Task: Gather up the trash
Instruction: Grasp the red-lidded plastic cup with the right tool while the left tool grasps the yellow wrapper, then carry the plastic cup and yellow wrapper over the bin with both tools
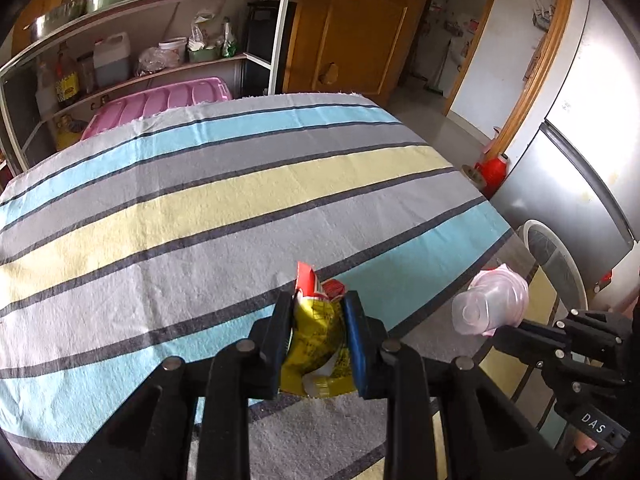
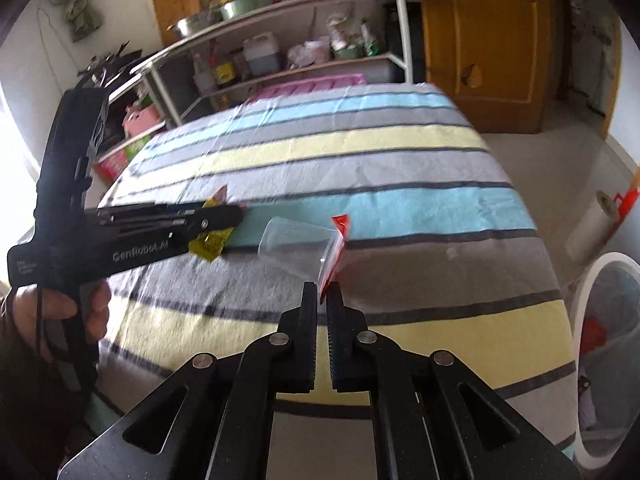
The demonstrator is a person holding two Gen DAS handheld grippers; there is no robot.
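Observation:
My left gripper (image 1: 318, 300) is shut on a crumpled yellow and red snack wrapper (image 1: 316, 344) and holds it just above the striped cloth of the table (image 1: 240, 184). From the right wrist view the same gripper (image 2: 236, 216) comes in from the left with the wrapper (image 2: 210, 242). My right gripper (image 2: 323, 290) is shut on the rim of a clear plastic cup (image 2: 296, 246) with a red scrap (image 2: 340, 232) in it. In the left wrist view that cup (image 1: 490, 306) hangs past the table's right edge.
A white-rimmed bin (image 2: 608, 344) with trash in it stands on the floor right of the table; it also shows in the left wrist view (image 1: 554, 256). A shelf rack (image 1: 140, 48) and pink tub (image 1: 160, 100) stand behind. A wooden door (image 1: 352, 28) and fridge (image 1: 580, 140) are at right.

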